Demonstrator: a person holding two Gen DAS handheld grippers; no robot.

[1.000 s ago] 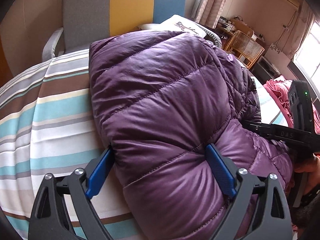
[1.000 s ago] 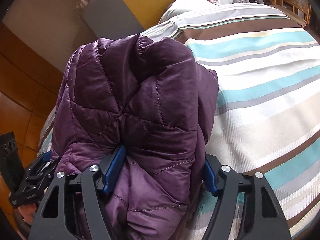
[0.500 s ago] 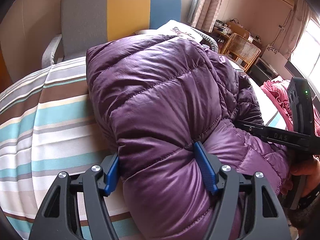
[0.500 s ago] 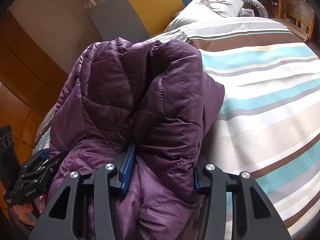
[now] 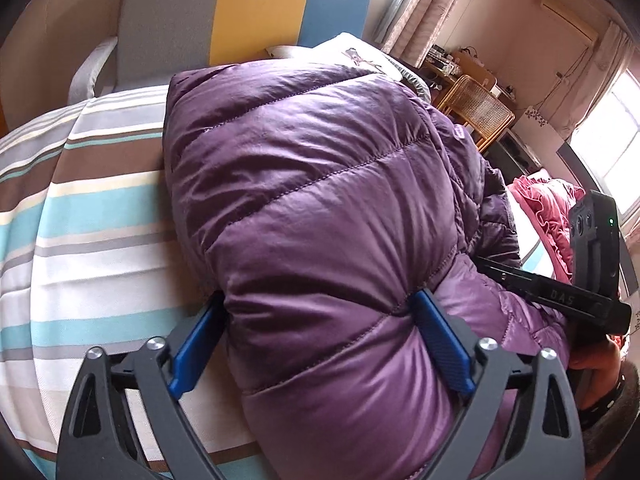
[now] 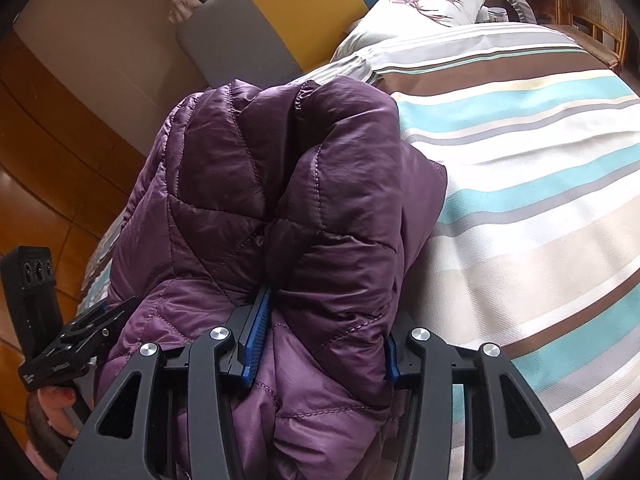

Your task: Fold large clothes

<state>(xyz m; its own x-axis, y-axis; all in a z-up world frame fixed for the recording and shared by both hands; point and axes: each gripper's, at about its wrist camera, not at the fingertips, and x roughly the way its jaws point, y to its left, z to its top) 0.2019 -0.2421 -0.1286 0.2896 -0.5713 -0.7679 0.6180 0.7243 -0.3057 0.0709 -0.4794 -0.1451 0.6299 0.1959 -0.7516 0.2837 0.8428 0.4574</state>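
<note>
Striped bed (image 5: 80, 216); both tongs (image 5: 320, 344) (image 6: 320, 344) clamping purple jacket (image 5: 320, 200), pillow's deer print (image 6: 428, 0) right-view only.

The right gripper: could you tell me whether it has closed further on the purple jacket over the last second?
Yes. The right gripper has narrowed on the purple jacket; its blue pads now sit closer together.

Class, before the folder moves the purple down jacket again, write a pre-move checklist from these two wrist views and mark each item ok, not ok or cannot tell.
1. Left gripper pinches a padded fold of the purple down jacket: ok.
2. Right gripper pinches a bunched fold: ok.
3. Both grips on the same end of the jacket: cannot tell.
4. Striped bedspread bare beside the jacket for laying it down: ok.
5. Jacket lying flat and smooth: not ok, it is bunched and puffy.
6. Sleeves tucked inside: cannot tell.
</note>
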